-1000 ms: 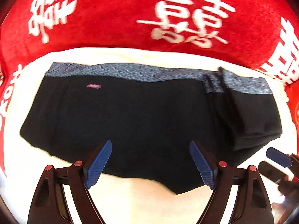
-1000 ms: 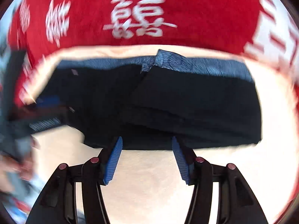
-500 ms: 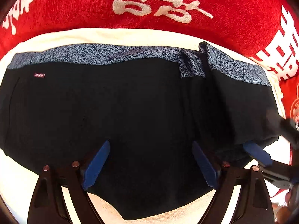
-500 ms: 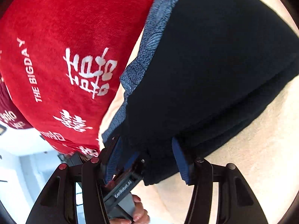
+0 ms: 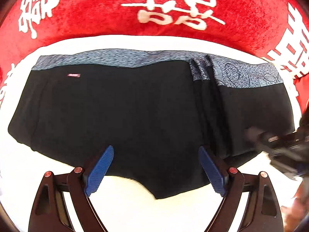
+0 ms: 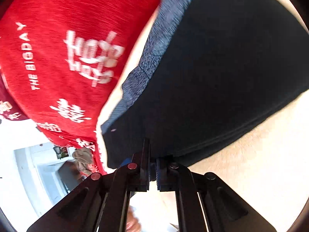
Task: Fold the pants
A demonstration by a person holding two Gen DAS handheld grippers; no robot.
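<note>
Black pants (image 5: 125, 116) with a blue-grey patterned waistband (image 5: 115, 60) lie flat on a cream surface (image 5: 125, 208), the right part folded over itself in layers. My left gripper (image 5: 155, 172) is open above the pants' near edge, touching nothing. My right gripper (image 6: 152, 166) is shut on the near edge of the folded black pants (image 6: 222, 77). It shows blurred at the right in the left wrist view (image 5: 278, 145).
A red cloth with white characters (image 5: 164, 9) covers the area behind the cream surface. In the right wrist view the red cloth (image 6: 58, 48) hangs at the left, with a room interior (image 6: 48, 164) beyond it.
My right gripper has closed on the folded edge of the pants. My left gripper has drawn back a little from the pants and stayed open.
</note>
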